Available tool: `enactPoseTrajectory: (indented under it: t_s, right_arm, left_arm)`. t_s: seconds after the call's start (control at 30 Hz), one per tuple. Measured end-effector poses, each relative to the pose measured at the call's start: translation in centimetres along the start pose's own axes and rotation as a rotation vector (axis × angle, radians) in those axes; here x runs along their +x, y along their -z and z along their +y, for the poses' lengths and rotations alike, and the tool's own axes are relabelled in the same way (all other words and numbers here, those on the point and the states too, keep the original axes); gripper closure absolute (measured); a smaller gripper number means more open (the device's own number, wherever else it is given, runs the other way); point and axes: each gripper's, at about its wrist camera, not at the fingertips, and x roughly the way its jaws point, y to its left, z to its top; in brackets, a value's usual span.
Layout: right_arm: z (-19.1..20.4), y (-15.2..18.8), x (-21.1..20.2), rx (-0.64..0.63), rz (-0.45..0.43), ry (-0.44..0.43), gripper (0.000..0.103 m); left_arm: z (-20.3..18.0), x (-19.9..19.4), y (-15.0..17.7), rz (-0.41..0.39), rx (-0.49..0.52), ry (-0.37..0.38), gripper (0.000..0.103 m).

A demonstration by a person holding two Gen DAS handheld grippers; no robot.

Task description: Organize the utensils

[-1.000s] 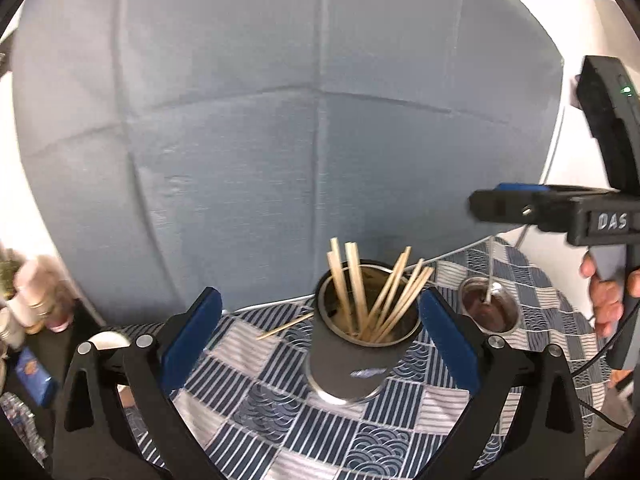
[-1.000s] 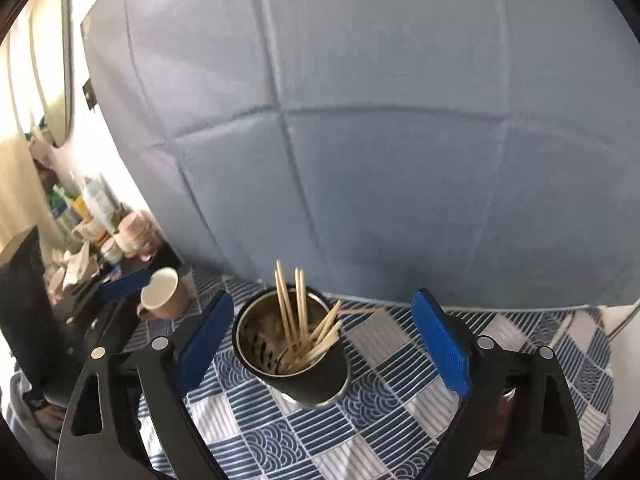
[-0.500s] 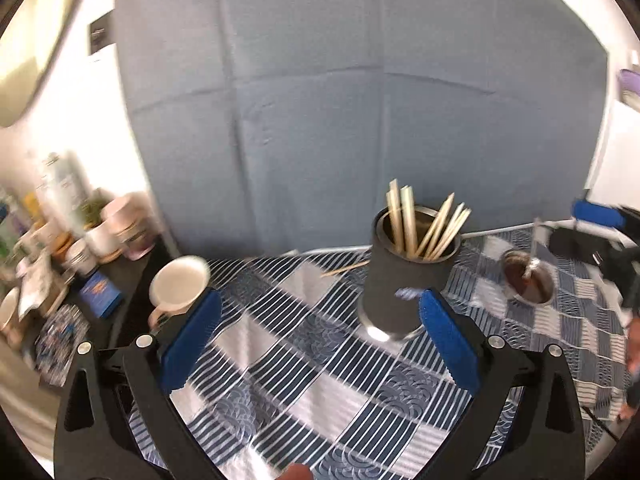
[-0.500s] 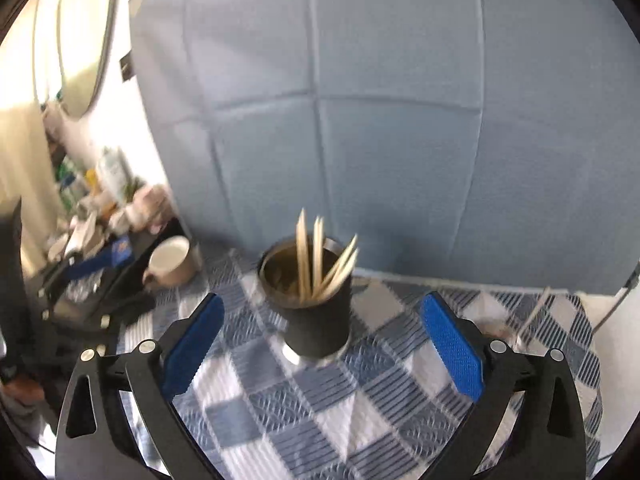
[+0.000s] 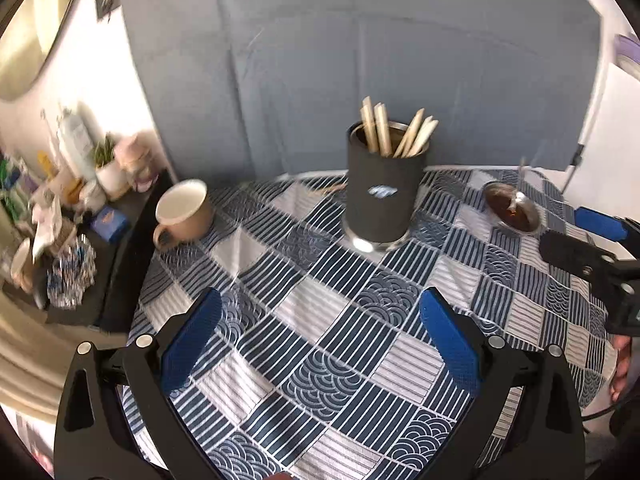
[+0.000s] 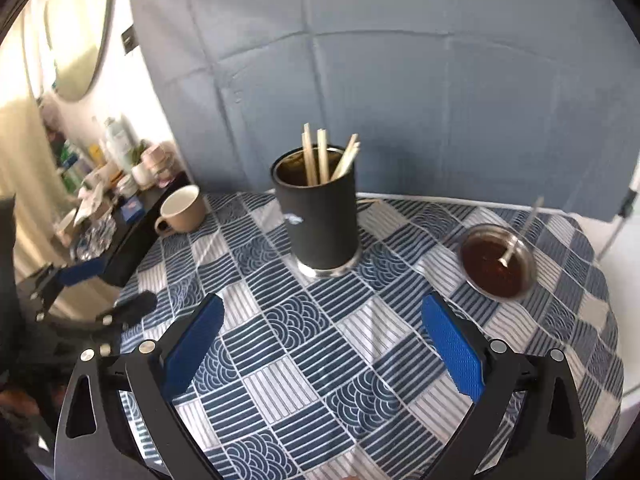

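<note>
A black cylindrical holder (image 5: 380, 200) (image 6: 320, 220) stands upright near the back of the round table, with several wooden chopsticks (image 5: 394, 134) (image 6: 322, 158) sticking out of it. One loose chopstick (image 6: 370, 201) lies on the cloth just behind it. My left gripper (image 5: 320, 302) hovers open over the cloth, well in front of the holder, with nothing between its blue pads. My right gripper (image 6: 322, 304) is open and empty too, also short of the holder. Each gripper shows at the edge of the other's view: the right gripper (image 5: 588, 240), the left gripper (image 6: 106, 290).
A beige mug (image 5: 184, 212) (image 6: 182, 210) sits left of the holder. A small metal bowl (image 5: 530, 220) (image 6: 528, 256) of dark sauce with a spoon (image 6: 520, 232) sits to its right. Blue-and-white patterned cloth (image 6: 304, 360) covers the table. A cluttered dark shelf (image 5: 108, 220) lies left, a blue backdrop (image 6: 400, 100) behind.
Both grippers have drawn back from the holder, which now looks smaller and farther away. The mug, the sauce bowl and more of the cloth have come into view.
</note>
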Motion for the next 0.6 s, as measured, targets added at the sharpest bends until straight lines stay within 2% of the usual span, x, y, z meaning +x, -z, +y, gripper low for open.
enactPoseTrajectory:
  t_s: [0.13, 0.27, 0.33, 0.5, 0.6]
  right_arm:
    - [-0.5, 0.4, -1.3, 0.054, -0.003, 0.029, 0.008]
    - [0.1, 1.0, -1.9, 0.032, -0.010, 0.066, 0.008]
    - [0.5, 1.5, -1.9, 0.023, 0.001, 0.062, 0.008]
    - [1.7, 2.3, -1.7, -0.028, 0.010, 0.056, 0.008]
    - [2.1, 2.3, -1.8, -0.046, 0.002, 0.058, 0.008]
  left_arm:
    - [-0.5, -1.7, 0.3, -0.052, -0.020, 0.019, 0.006]
    - [-0.9, -2.7, 0.7, -0.090, -0.008, -0.001, 0.006]
    - [-0.7, -2.7, 0.7, -0.088, -0.012, 0.029, 0.006]
    - [-0.5, -2.1, 1.5, -0.033, -0.021, 0.035, 0.006]
    - [0.1, -2.2, 1.8, -0.030, -0.045, 0.028, 0.006]
